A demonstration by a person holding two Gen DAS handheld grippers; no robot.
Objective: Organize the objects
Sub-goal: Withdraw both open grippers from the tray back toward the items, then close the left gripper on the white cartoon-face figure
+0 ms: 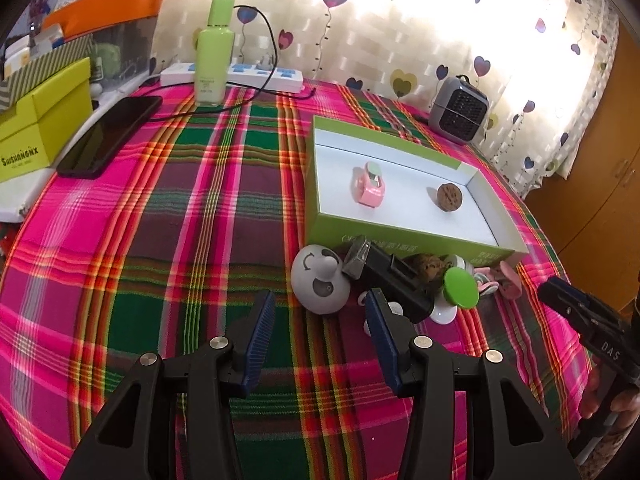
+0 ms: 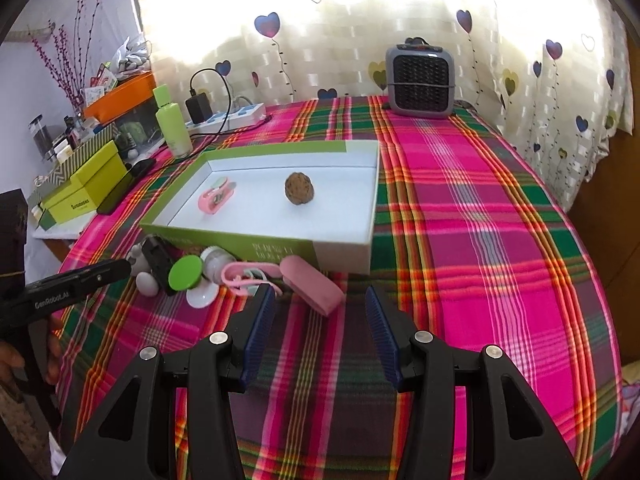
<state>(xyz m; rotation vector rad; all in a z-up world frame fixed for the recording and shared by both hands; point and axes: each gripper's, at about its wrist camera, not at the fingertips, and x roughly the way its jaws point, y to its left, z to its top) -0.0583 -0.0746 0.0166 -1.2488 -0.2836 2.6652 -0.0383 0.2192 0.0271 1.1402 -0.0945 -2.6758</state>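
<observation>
Hovering over the plaid tablecloth (image 2: 480, 208), the left gripper (image 1: 320, 316) and right gripper (image 2: 320, 312) both have jaws apart and empty, aimed at the small items heaped against the green box (image 2: 240, 246), probably to move them inside, where a walnut (image 2: 299, 188) and a pink clip-like thing (image 2: 216, 197) already lie; the pink case (image 2: 310, 286) is nearest the right gripper

1. My left gripper (image 1: 320, 312) is black plastic with ribbed blue fingers (image 1: 262, 320) and round silver screws.
2. My right gripper (image 2: 320, 312) matches – "DAS" printed in white along its side, "GenRobot.AI" along the left's.
</observation>
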